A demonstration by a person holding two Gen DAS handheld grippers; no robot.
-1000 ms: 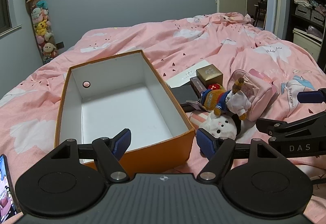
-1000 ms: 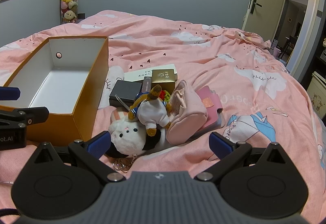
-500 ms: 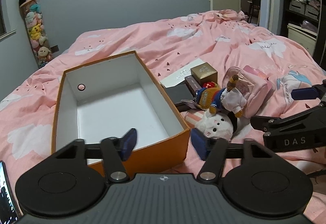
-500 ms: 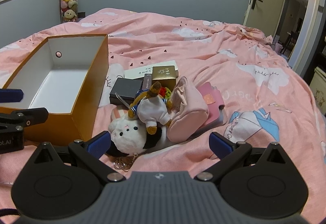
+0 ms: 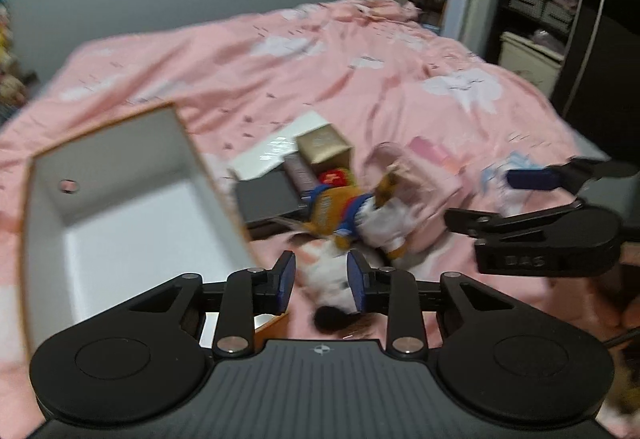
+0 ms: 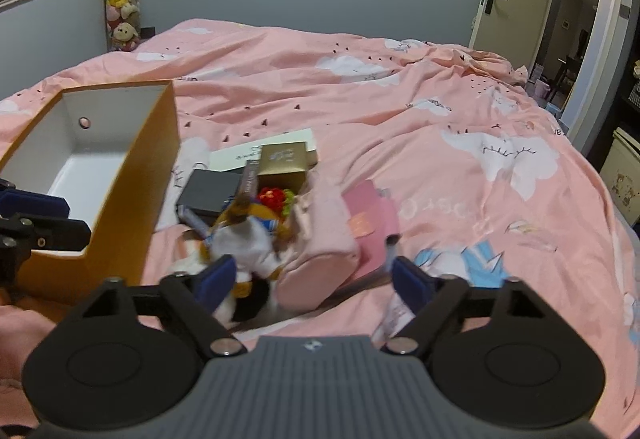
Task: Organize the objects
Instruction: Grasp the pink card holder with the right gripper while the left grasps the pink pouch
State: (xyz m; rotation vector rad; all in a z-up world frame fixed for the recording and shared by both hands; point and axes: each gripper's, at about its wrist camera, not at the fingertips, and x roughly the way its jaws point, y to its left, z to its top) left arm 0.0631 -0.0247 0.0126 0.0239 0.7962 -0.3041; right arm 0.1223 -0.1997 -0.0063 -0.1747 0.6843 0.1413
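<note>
On the pink bed (image 6: pixel 420 111), just right of the empty orange box (image 6: pixel 132 199), lies the pile: white plush (image 5: pixel 332 275) under the sailor doll (image 6: pixel 244 239), pink pouch (image 6: pixel 324 243) beside. The left tongs (image 5: pixel 321 281) are closing around the plush, not yet pinching. The right tongs (image 6: pixel 308 277) are closing, wide, astride the pouch, gripping nothing. Best take one item each, squarely, before lifting toward the box.

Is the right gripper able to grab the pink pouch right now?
Probably yes. The pink pouch lies just ahead of the right gripper, nothing covering it, and the closing jaws look wide enough.
</note>
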